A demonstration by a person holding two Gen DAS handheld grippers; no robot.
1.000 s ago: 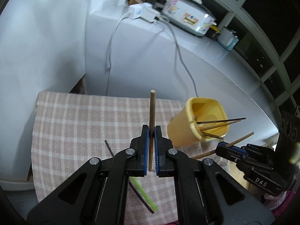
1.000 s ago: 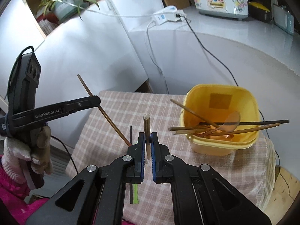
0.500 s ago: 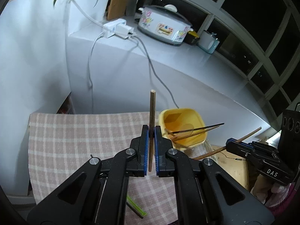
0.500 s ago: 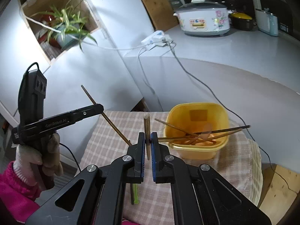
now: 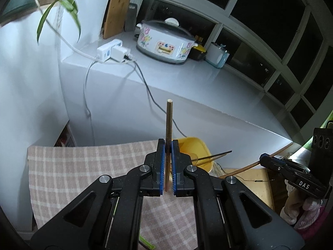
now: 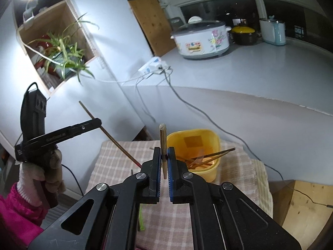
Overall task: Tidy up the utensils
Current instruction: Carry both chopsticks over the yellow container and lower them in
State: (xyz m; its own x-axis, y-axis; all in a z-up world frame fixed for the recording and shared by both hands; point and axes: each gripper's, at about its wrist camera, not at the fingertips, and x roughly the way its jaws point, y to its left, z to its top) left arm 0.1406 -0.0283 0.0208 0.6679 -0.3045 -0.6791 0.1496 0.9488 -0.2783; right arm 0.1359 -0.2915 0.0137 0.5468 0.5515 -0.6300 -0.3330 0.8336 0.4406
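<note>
A bin [image 6: 192, 143] stands at the far right of the cloth-covered surface [image 6: 116, 162], with chopsticks [image 6: 210, 156] leaning in it. Far behind, a cooker [image 6: 200, 39] sits on a counter [image 6: 260, 66], a power strip [image 6: 153, 65] left of it.

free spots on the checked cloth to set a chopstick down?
Bare: the checked tablecloth from its left edge toward the yellow plastic tub. Crowded: that tub, full of wooden chopsticks, and the near edge, where a green stick lies.
</note>
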